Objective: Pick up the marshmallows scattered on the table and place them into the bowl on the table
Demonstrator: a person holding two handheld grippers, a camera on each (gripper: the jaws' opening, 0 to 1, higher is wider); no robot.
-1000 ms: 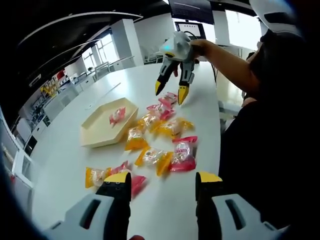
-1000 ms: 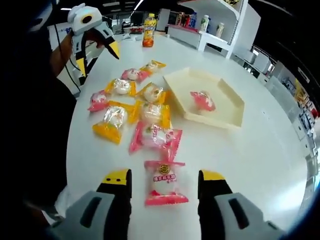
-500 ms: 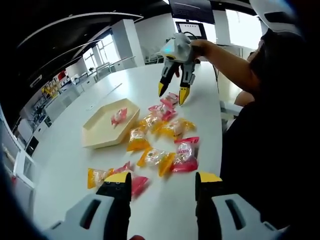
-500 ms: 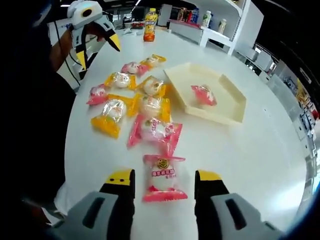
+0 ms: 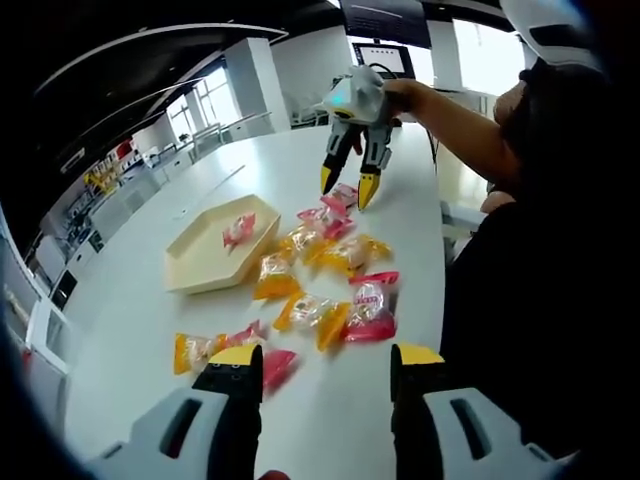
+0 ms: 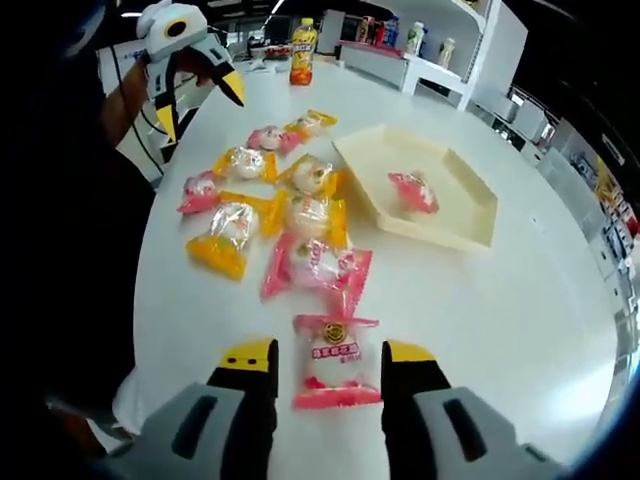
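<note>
In the left gripper view, the left claw (image 5: pixel 323 365) covers part of a pink wrapped marshmallow (image 5: pixel 272 366). In the right gripper view, the print on the nearest pink packet (image 6: pixel 334 362) is too small to read, and the label of the far bottle (image 6: pixel 302 50) is blurred.

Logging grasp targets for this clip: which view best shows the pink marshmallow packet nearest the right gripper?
The right gripper view: the pink packet lies on the white table between the open jaws of the right gripper, its label facing up. In the left gripper view it is small and distant, beneath that gripper.
</note>
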